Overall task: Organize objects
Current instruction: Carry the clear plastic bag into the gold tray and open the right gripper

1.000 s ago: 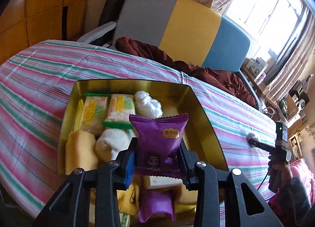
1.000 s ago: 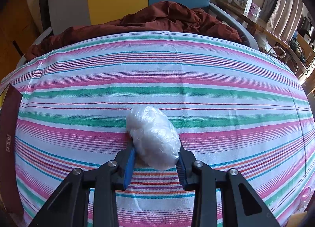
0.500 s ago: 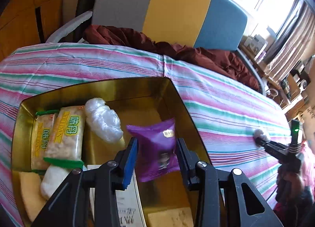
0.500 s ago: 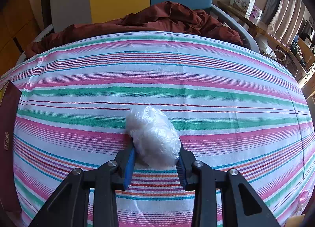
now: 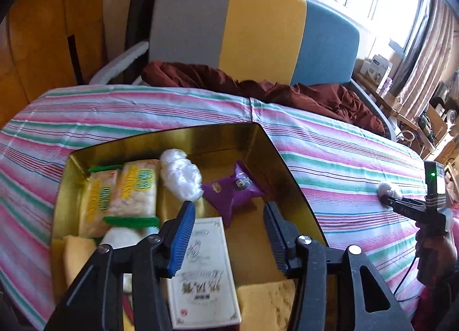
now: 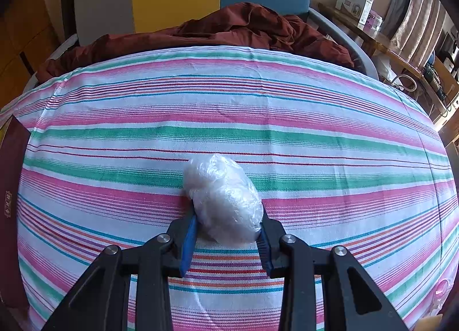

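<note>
Lying free on the floor of the gold tin (image 5: 275,153), the purple snack pouch (image 5: 233,190) is a glossy, crimped foil pillow, tilted, at about twelve o'clock from your left gripper (image 5: 229,233). Your left jaws have just been opening; they stand apart with nothing between them, the pouch released. Touching the pouch at its nine o'clock is a crinkled white plastic-wrapped bundle (image 5: 180,178). Further toward nine o'clock lie two clear-wrapped rice crackers (image 5: 134,190) with green edging, side by side. At six o'clock of the pouch a flat white printed card box (image 5: 203,270) lies under the left finger, with a spongy yellow block (image 5: 266,302) at its four o'clock. The tin is smooth, reflective metal with angled walls, resting on a woven striped cloth (image 5: 344,164) of pink, green and white.

Your right gripper (image 6: 226,233) is clenched on a second clear-wrapped white bundle (image 6: 223,199), oval and crinkled, held just over or on the cloth; contact cannot be told. In the left view it sits at three o'clock, well apart from the tin.
</note>
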Tool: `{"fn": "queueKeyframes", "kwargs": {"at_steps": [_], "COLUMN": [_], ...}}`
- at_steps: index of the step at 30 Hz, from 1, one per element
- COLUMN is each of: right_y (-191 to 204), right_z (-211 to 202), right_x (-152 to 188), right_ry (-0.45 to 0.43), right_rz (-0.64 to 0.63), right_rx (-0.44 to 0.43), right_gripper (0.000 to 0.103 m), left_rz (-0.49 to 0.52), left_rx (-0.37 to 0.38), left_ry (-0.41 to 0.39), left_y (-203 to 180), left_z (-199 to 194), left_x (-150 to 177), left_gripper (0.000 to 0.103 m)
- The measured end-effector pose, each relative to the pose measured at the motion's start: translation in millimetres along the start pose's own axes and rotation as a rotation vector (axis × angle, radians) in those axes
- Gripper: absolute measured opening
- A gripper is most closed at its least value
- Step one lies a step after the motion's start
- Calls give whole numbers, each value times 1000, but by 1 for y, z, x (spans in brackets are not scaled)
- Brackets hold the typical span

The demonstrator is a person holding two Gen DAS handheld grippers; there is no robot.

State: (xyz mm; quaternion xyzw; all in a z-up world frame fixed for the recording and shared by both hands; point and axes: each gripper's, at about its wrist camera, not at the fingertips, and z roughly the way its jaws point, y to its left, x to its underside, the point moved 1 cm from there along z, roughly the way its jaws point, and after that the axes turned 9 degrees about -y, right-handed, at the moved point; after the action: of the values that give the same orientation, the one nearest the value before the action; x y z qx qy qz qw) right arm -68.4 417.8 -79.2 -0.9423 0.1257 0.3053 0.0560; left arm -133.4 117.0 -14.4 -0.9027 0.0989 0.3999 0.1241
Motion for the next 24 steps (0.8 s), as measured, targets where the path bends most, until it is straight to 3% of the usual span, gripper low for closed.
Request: {"fn": "queueKeyframes", "kwargs": {"at_steps": [13, 24], "right_y": [18, 81], "right_z": [-8, -37], "right_x": [7, 20], "right_ry": [14, 28], "right_rz": [-1, -40], "right_rx": [-27, -131], "right_gripper": [36, 36], "left_rz": [34, 10], "left_rx": [-96, -105], "left_ry": [-94, -110], "left_y": [20, 34], "left_z": [-66, -84], "left_x": [29, 45], "left_gripper": [70, 76]}}
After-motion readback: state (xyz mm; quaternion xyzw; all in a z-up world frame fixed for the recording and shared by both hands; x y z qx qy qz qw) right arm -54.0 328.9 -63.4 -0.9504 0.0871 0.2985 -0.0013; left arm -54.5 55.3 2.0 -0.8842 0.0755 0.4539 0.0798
